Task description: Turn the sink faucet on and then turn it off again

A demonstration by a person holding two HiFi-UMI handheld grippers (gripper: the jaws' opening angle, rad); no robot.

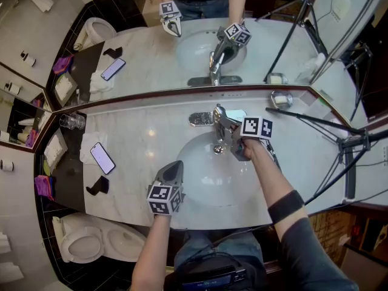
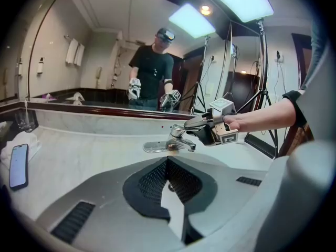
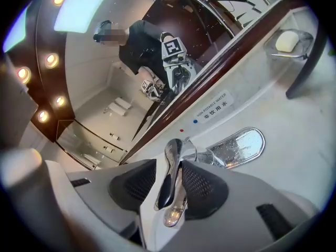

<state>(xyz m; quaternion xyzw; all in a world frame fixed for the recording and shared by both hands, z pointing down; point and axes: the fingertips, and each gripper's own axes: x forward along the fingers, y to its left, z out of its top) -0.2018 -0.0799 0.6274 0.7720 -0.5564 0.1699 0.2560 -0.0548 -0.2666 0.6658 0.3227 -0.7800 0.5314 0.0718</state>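
Both jaws of the right gripper point(image 3: 169, 172) appear clamped on the faucet lever point(image 3: 173, 150) at the sink's point(image 1: 200, 176) back rim; lift it straight, without side twist, keeping the left gripper point(image 2: 168, 167), jaws together, clear over the basin.

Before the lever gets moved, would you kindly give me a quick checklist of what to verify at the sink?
1. Chrome lever handle sits between the right gripper pads: ok, they look closed on it.
2. Water state at the curved chrome spout: cannot tell, no stream is visible.
3. Left gripper shut, empty and apart from the lever: ok, it is above the front of the white oval basin.
4. Flat smartphone away from the basin: ok, it lies on the pale marble counter at the left.
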